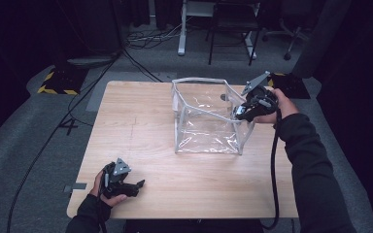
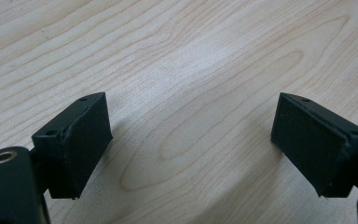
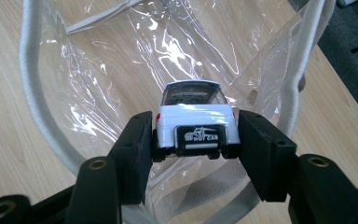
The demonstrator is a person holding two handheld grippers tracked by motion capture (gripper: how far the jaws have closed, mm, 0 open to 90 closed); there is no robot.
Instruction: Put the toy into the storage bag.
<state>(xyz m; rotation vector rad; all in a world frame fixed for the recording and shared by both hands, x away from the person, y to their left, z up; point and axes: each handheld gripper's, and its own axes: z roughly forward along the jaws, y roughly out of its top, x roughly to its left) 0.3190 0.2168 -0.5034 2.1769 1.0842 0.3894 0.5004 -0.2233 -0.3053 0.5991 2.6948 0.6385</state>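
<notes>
A clear plastic bag (image 1: 206, 119) with a pale trimmed rim stands open on the wooden table (image 1: 141, 121). My right gripper (image 1: 240, 112) is at the bag's right rim, shut on a small white toy car (image 3: 195, 119), whose sides the jaws clamp; the car hangs over the open bag (image 3: 135, 65) with its rear plate facing the camera. My left gripper (image 1: 137, 187) rests low near the table's front left edge. In the left gripper view it (image 2: 191, 140) stands open with bare wood between its jaws.
Dark floor with cables (image 1: 77, 87) surrounds the table. A desk leg (image 1: 182, 29) and chair legs (image 1: 230, 43) stand beyond the far edge. The right gripper's cable (image 1: 273, 170) hangs over the table's right side.
</notes>
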